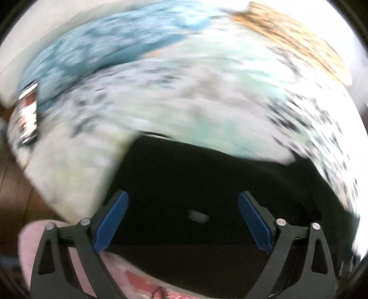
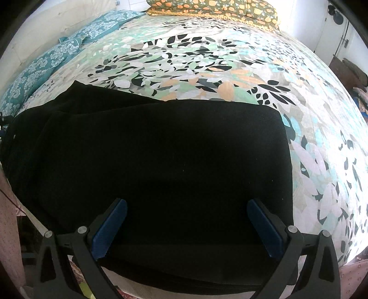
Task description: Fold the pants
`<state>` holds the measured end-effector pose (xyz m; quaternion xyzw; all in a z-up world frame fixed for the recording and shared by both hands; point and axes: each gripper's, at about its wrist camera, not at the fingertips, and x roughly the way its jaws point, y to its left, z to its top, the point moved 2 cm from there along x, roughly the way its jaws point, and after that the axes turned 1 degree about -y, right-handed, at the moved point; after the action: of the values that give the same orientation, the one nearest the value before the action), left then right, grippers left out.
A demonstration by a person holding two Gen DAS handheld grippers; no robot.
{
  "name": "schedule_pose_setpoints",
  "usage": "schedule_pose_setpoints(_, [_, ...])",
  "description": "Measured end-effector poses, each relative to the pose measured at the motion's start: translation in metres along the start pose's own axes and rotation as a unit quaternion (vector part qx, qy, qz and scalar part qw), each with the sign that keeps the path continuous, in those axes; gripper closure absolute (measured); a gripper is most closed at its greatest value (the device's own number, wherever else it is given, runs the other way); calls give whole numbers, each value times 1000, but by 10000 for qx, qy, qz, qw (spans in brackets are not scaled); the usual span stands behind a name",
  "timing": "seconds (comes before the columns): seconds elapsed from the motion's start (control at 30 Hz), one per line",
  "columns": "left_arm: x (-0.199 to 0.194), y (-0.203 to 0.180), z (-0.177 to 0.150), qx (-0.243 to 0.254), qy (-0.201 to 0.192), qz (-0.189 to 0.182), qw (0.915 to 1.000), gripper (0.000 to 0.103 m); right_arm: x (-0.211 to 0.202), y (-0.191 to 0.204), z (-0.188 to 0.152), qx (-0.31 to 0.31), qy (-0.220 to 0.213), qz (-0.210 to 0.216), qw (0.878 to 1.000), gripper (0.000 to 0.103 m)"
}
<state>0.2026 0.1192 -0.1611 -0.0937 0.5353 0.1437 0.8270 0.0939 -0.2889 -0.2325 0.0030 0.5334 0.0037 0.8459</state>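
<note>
Black pants (image 2: 161,161) lie folded in layers on the near edge of a bed, with a straight right edge and a rumpled part at the far left. My right gripper (image 2: 186,207) is open just above the near part of the pants, its blue pads (image 2: 110,227) wide apart and holding nothing. The left wrist view is motion-blurred. There the pants (image 1: 207,184) fill the lower middle, with a small pale tag (image 1: 199,216) on them. My left gripper (image 1: 184,200) is open over them, empty.
The bed has a leaf-patterned cover (image 2: 207,59). Teal patterned pillows (image 2: 46,62) lie along the far left and an orange floral pillow (image 2: 211,7) at the head. Pink fabric (image 1: 30,239) shows at the lower left. Furniture (image 2: 347,71) stands at the far right.
</note>
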Motion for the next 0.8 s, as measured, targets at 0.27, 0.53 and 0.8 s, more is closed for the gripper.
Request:
schedule_pose_setpoints(0.27, [70,41,12,-92,1327,-293,9907,4,-1,0,-1,20,19,-14,10000,0])
schedule_pose_setpoints(0.53, [80,40,6,-298,1564,-1453,9765,6,-2,0,-3,23,27,-30,10000,0])
schedule_pose_setpoints(0.8, [61,32,13,-348,1580,-1600,9738,85,-2,-1,-2,34,49,-13,10000,0])
